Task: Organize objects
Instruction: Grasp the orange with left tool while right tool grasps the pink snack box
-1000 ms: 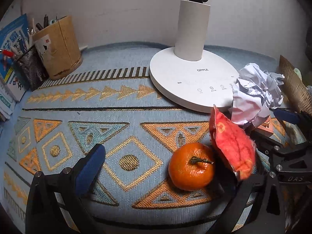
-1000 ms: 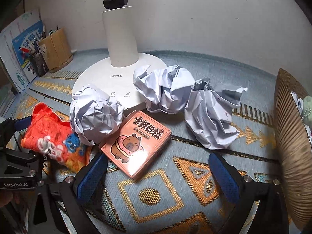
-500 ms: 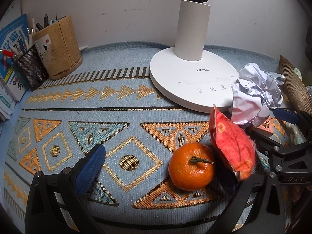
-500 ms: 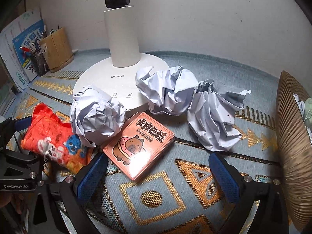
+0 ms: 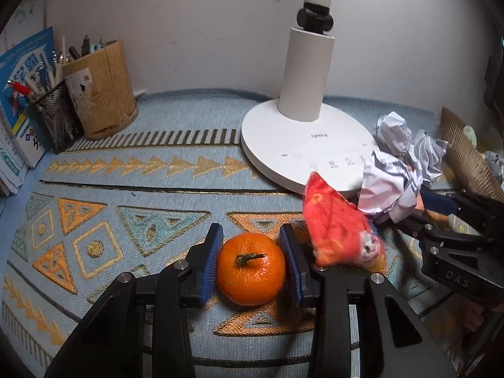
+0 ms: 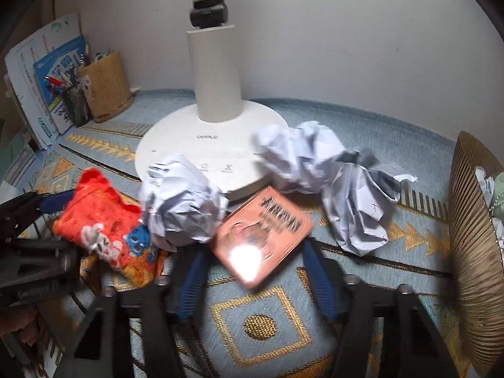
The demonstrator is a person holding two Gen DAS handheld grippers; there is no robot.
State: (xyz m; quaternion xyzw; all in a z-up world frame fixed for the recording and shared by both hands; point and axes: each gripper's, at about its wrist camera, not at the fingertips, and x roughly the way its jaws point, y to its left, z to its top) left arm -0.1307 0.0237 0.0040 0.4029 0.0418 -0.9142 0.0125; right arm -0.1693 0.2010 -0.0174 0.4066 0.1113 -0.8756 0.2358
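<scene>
A plain white wall [image 5: 189,25] backs a surface covered by a light-blue woven cloth [image 5: 132,170] with orange and gold triangles and diamonds (lit brightly enough to glare in the right wrist view).

From my right wrist view the pink card box [image 6: 263,234] is smeared by motion, with a bright glare spot washing out its near corner, so I cannot read its print or tell whether the closing blue pads [image 6: 318,280] touch it. The lamp [image 5: 310,72] runs off the top edge in both views. The snack bag [image 5: 341,230] blurs at its lower end. The ribbed basket [image 6: 472,252] is cut by the right edge, its contents unclear.
</scene>
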